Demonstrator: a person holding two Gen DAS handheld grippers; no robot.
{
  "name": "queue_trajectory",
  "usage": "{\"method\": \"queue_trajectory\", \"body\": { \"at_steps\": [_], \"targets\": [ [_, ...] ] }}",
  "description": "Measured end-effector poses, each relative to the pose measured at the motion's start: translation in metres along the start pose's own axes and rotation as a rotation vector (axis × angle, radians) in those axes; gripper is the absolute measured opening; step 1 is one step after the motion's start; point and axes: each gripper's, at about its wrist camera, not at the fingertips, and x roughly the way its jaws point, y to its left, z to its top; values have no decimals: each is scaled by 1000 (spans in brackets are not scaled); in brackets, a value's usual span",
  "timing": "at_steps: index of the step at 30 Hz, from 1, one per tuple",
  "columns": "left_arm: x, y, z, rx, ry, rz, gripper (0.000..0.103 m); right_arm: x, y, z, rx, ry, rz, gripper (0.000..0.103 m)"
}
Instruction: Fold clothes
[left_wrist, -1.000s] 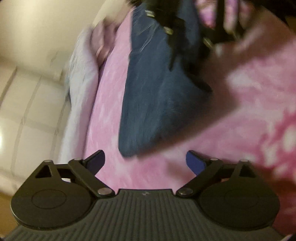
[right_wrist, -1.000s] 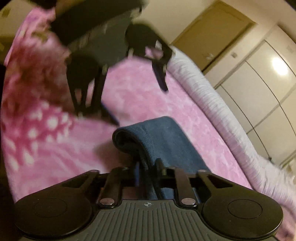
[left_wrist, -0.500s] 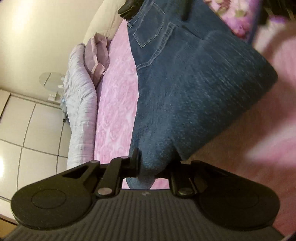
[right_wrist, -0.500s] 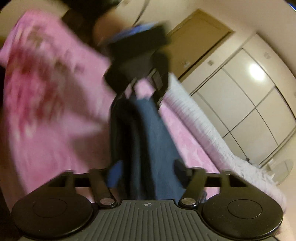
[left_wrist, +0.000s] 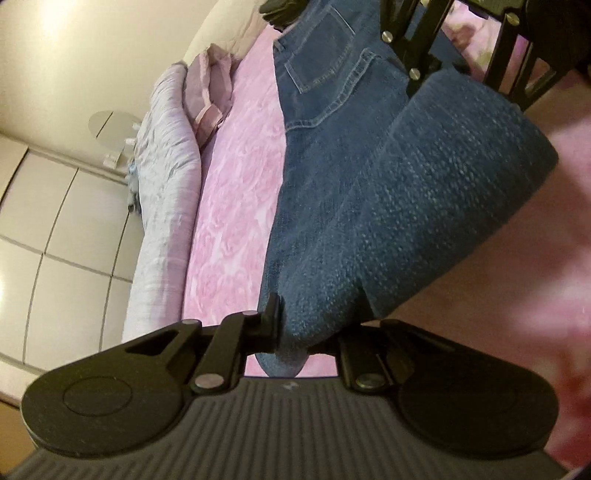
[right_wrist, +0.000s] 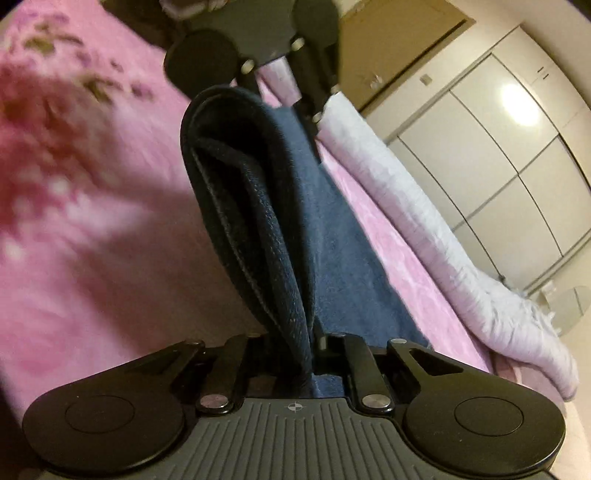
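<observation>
While both tools gripped the same lifted end of the jeans (left_wrist: 369, 206), the garment lay stretched across the pink blanket (left_wrist: 236, 206) with its long axis running straight away from the left gripper (left_wrist: 314, 325) toward the waistband and back pocket (left_wrist: 325, 62) at the far end. The left gripper's jaws were pressed together on a thick folded edge of denim, the cloth bulging up between them and a little of it hanging below. The right gripper (right_wrist: 310, 343) was likewise clamped on the jeans (right_wrist: 258, 206), pinching a doubled-over fold whose inner layers showed as a dark loop rising in front of its camera. Each camera showed the other tool at the top of its view, so the two faced one another across the width of the raised end, near each other, one on each side edge. From the left wrist view the raised part sat on the right of the flat part, which rested on the blanket beside a pale rolled quilt (left_wrist: 162, 173) along the bed's edge. I judged that the coming move would carry the held end along that long axis toward the waistband, both hands travelling together so the edges stayed level; neither hand looked clearly nearer the far end. A wardrobe (right_wrist: 509, 155) stood beyond the bed.
</observation>
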Motion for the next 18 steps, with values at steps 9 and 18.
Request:
{"method": "queue_trajectory", "body": {
  "at_steps": [9,18],
  "targets": [
    [-100,28,-4,-92,186,-100,11,-76,-5,43,191,-258,264,11],
    [-78,147,124,-87,59,-139,28,-92,-143,-26,683,-345,255,11]
  ]
}}
